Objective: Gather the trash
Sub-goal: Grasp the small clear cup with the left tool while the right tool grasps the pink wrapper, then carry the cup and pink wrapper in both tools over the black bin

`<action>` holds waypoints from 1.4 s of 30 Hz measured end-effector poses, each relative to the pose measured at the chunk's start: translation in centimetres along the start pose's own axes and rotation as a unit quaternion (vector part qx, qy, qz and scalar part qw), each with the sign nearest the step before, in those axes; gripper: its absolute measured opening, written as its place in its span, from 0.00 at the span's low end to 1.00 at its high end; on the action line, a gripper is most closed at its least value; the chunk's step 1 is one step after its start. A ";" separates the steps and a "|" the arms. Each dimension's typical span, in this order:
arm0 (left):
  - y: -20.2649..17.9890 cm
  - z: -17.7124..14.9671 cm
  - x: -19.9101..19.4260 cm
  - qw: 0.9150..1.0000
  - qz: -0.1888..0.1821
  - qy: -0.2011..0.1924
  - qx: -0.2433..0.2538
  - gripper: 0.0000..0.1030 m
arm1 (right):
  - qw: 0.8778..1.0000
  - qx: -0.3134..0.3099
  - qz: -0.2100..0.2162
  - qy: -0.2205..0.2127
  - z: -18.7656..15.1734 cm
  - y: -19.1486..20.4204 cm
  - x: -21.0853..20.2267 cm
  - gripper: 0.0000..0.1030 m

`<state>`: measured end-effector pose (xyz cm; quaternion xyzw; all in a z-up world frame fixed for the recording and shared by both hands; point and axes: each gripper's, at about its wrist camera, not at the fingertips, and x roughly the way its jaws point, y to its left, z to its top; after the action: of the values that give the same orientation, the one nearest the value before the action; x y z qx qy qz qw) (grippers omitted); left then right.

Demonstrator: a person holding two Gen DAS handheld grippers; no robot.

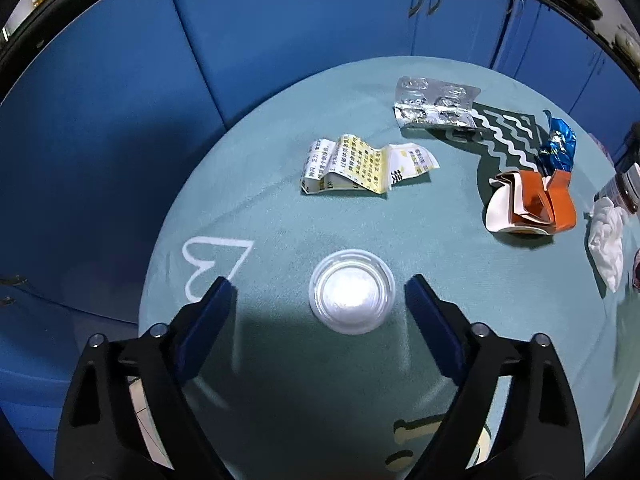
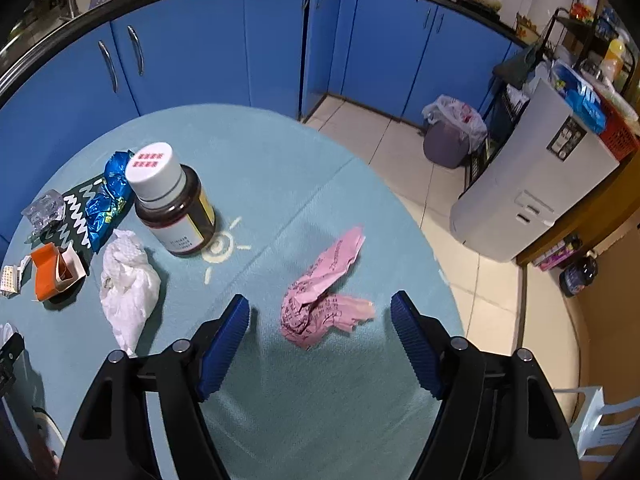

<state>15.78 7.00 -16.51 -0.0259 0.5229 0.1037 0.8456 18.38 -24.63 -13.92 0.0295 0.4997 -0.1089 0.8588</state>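
Note:
My left gripper (image 1: 320, 286) is open, its jaws standing either side of a clear round plastic lid (image 1: 352, 291) that lies on the teal tablecloth (image 1: 280, 216). Beyond lie a crumpled yellow leaflet (image 1: 364, 168), an empty blister pack (image 1: 434, 108), a torn orange box (image 1: 532, 204), a blue foil wrapper (image 1: 558, 146) and a white tissue (image 1: 608, 244). My right gripper (image 2: 320, 308) is open around a crumpled pink paper (image 2: 324, 288). To its left are the white tissue (image 2: 126, 280), a brown pill bottle (image 2: 172, 204), the blue wrapper (image 2: 108, 200) and the orange box (image 2: 54, 272).
Blue cabinets (image 2: 240, 52) run behind the round table. A lined trash bin (image 2: 450, 132) stands on the tiled floor at the right, next to a white appliance (image 2: 532, 184) and a cluttered rack (image 2: 584, 60). The table edge (image 2: 448, 280) is near my right gripper.

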 end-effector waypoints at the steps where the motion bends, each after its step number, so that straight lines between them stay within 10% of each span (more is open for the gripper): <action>1: -0.1 0.0 -0.1 1.000 -0.002 0.000 -0.001 0.79 | 1.000 0.001 0.004 0.008 -0.1 0.0 0.3 0.50; 7: -1.1 0.0 -0.7 1.000 -0.022 0.000 0.020 0.40 | 0.999 -0.007 0.029 0.024 -0.6 0.3 0.8 0.21; 23: -2.6 -0.5 -4.3 0.998 -0.041 -0.029 0.027 0.40 | 0.998 -0.004 0.055 -0.009 -1.7 -0.5 -3.3 0.20; 42: -12.9 -2.7 -9.6 0.988 -0.071 -0.063 0.122 0.40 | 0.997 0.048 0.044 -0.032 -5.1 -8.9 -6.8 0.20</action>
<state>11.90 -7.48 -10.01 0.0469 0.4744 -0.0197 0.8788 8.85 -31.42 -10.06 0.0894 0.4643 -0.0957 0.8759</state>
